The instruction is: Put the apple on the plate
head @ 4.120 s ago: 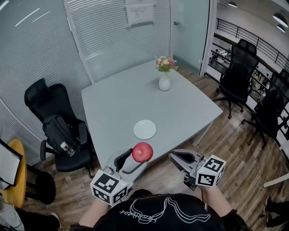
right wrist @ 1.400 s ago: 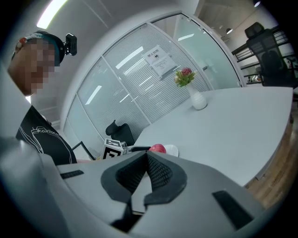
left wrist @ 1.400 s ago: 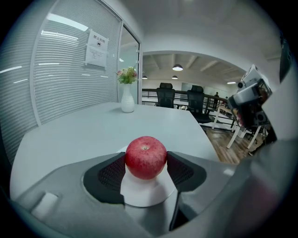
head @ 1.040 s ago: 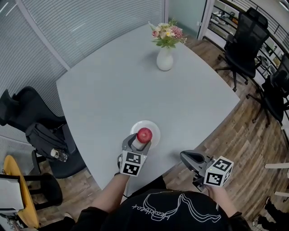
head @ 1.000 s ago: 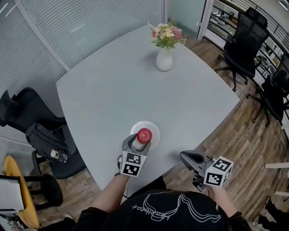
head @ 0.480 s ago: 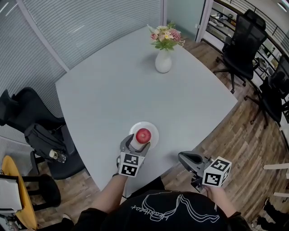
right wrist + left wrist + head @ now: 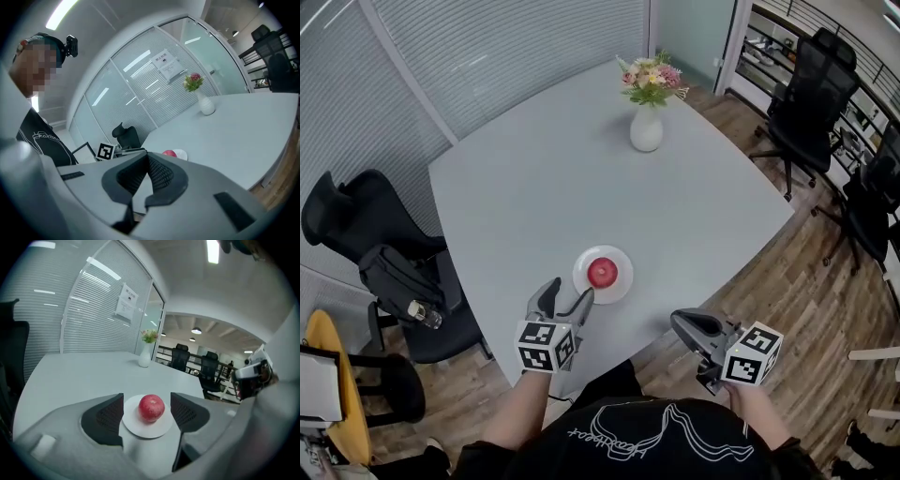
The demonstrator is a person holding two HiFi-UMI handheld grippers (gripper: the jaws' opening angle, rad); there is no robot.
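The red apple sits on the small white plate near the table's front edge. My left gripper is open just short of the plate, nothing between its jaws. In the left gripper view the apple on the plate lies ahead, framed by the spread jaws. My right gripper hangs off the table's front right, jaws shut and empty. In the right gripper view the pads meet; the apple peeks above them.
A white vase of flowers stands at the far side of the grey table. Black office chairs stand at the left and at the right. A wooden floor lies right of the table.
My left gripper let go of the apple, leaving it on the plate, and pulled back toward me and leftward with its jaws open. The right gripper barely moved.
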